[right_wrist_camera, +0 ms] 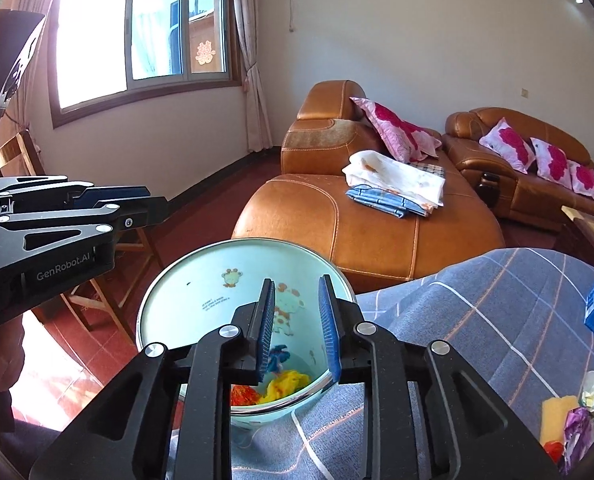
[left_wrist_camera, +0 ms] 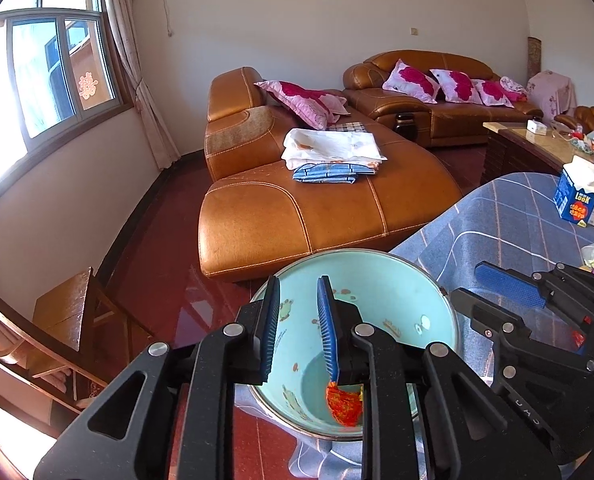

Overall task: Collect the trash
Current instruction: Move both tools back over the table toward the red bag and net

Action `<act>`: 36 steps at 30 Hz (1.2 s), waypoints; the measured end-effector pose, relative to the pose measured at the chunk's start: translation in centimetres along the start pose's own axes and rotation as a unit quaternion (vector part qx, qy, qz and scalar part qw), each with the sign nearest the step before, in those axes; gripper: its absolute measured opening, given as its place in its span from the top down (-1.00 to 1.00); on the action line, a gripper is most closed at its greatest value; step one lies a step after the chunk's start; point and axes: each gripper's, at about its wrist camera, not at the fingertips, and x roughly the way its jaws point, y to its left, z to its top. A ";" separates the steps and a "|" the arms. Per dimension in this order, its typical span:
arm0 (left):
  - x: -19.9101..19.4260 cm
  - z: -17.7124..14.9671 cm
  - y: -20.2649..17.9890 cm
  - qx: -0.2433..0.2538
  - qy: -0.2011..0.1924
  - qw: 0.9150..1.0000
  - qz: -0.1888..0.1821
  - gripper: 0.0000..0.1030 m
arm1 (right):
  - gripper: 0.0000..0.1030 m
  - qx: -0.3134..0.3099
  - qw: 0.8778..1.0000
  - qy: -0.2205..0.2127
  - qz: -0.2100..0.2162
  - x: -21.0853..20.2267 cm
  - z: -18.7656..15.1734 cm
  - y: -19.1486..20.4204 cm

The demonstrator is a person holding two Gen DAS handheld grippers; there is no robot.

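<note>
We held both claws apart and empty over the pale-blue bin at the table edge; wrappers lay inside, more trash waited on the cloth, near our right claw, left claw.

Both wrist views close above pale blue bin, facing sofa; both shared

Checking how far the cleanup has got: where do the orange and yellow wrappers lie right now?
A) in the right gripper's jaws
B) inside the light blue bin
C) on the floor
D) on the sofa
B: the wrappers lie at the bottom of the bin, below the open, empty right gripper.
</note>
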 end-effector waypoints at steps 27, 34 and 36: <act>-4.4 -3.0 -13.4 0.097 -0.014 0.987 -0.127 -0.06 | -0.18 0.143 0.947 -0.040 -0.284 -22.9 -8.6 -10.1; -5.8 -3.5 -18.3 0.135 -0.028 0.978 -0.158 -0.12 | -0.34 0.217 0.910 -0.018 -0.353 -26.6 -14.1 -14.8; -5.9 -3.8 -19.4 0.145 -0.031 0.976 -0.159 -0.16 | -0.34 0.228 0.906 -0.010 -0.357 -26.5 -15.1 -15.8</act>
